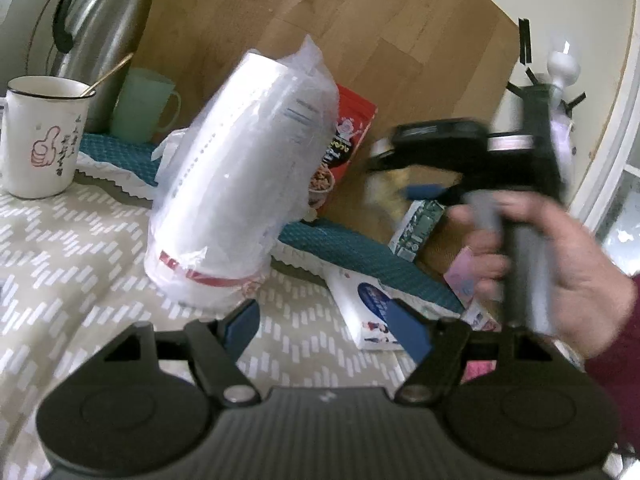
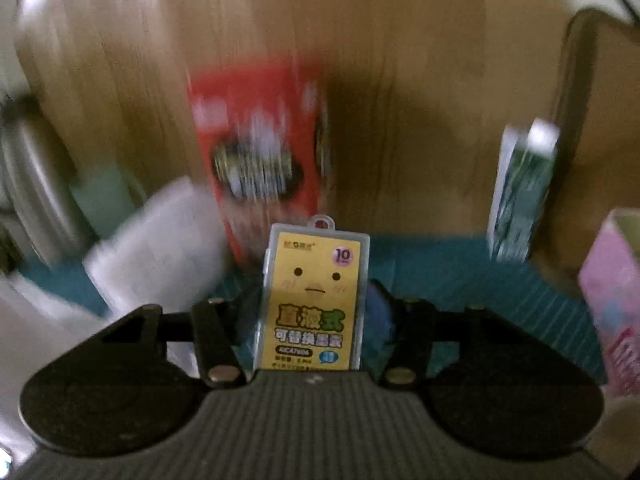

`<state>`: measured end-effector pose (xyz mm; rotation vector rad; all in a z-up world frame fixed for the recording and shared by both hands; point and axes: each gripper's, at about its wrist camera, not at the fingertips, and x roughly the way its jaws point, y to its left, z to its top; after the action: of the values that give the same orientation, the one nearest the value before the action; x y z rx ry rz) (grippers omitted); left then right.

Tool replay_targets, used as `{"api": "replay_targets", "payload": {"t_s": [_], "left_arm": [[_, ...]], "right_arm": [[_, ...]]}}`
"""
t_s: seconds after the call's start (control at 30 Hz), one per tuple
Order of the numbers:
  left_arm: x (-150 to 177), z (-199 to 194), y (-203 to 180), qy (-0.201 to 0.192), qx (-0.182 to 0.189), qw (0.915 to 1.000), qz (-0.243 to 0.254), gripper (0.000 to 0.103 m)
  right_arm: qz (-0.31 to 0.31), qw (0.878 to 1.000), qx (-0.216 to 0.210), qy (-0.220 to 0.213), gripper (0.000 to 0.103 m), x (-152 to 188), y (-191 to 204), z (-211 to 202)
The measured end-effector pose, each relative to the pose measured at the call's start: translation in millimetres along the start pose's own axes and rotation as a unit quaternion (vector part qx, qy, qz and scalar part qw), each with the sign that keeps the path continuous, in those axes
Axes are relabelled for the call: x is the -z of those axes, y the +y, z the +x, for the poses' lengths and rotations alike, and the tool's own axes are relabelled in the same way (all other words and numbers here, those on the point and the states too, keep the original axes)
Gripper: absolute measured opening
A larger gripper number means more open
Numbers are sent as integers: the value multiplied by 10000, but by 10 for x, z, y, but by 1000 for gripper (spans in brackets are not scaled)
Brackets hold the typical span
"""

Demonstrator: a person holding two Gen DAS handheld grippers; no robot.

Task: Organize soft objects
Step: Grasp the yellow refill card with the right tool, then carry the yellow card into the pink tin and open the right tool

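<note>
The yellow refill box (image 2: pixel 314 300) sits upright between your right gripper (image 2: pixel 316 316) fingers, clamped at its sides, long axis pointing up and away from you, hang tab at the far end. To its left stands the bagged cup stack (image 1: pixel 244 184); your left gripper (image 1: pixel 324 326) hangs spread and empty near it. Carry slowly, keep the box vertical, and set it on the teal mat (image 2: pixel 460 272) clear of the red pouch (image 2: pixel 260 152).

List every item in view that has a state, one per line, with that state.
left gripper: open, empty
right gripper: shut on yellow refill box
bagged cup stack: standing, tilted
red snack pouch: upright against the wood panel
enamel mug: upright, stick inside
green carton: upright
</note>
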<state>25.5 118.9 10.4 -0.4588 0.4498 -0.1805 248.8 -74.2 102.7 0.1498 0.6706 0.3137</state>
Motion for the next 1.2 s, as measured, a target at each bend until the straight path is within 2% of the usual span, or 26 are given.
{"api": "replay_targets", "payload": {"t_s": [0.07,0.13,0.2,0.3,0.43,0.53,0.6,0.63,0.67,0.7,0.73,0.8,0.87,0.93,0.97,1.03,1.1,1.2], "left_arm": [[-7,-38,43,-92,9,9999,-134,73],[-13,-85,102,-198,30,9993,-316,73],[-21,-120,147,-279,53,9986,-449,73],[-19,-148,145,-318,124,9984,-447,73],[1,-133,63,-246,251,9992,-216,73],[14,-122,-7,-133,344,9993,-41,73],[16,-96,-12,10,404,9992,3,73],[18,-83,-15,100,426,9990,-9,73],[17,-65,-6,211,456,9987,-42,73],[22,-47,6,362,460,9983,-82,72],[32,-34,14,487,484,9976,-101,72],[50,-26,11,656,603,9960,-83,72],[77,11,-63,854,584,9946,90,66],[127,44,-193,1061,567,9919,419,49],[164,50,-270,1150,581,9899,595,45],[258,46,-430,1276,449,9859,986,44],[344,10,-554,1336,455,9825,1218,44],[459,-30,-683,1441,635,9812,1120,44]], "right_arm": [[-134,9994,-206,-232,59,-12,-12,-259],[-320,9978,-536,-228,59,49,-32,-529],[-512,9951,-849,30,59,187,-29,-722],[-1150,9830,-1291,617,59,574,24,-996],[-2161,9582,-1465,1172,59,1155,158,-1177],[-2607,9467,-1402,1273,59,1469,266,-1196],[-2555,9466,-1449,1326,59,1587,260,-1183],[-2510,9492,-1471,1195,61,1605,231,-1216],[-2484,9505,-1485,1133,65,1621,202,-1254],[-2416,9526,-1462,1132,74,1639,176,-1269],[-2318,9554,-1459,1103,77,1664,130,-1318],[-2136,9593,-1501,1072,78,1712,80,-1413],[-2029,9623,-1544,950,78,1785,4,-1523],[-2086,9626,-1528,804,76,1860,-5,-1585],[-2101,9630,-1520,734,74,1890,-19,-1628],[-2074,9629,-1596,661,58,1916,-72,-1694],[-2087,9617,-1657,640,58,1933,-156,-1743],[-2150,9605,-1674,559,58,1982,-307,-1856]]}}
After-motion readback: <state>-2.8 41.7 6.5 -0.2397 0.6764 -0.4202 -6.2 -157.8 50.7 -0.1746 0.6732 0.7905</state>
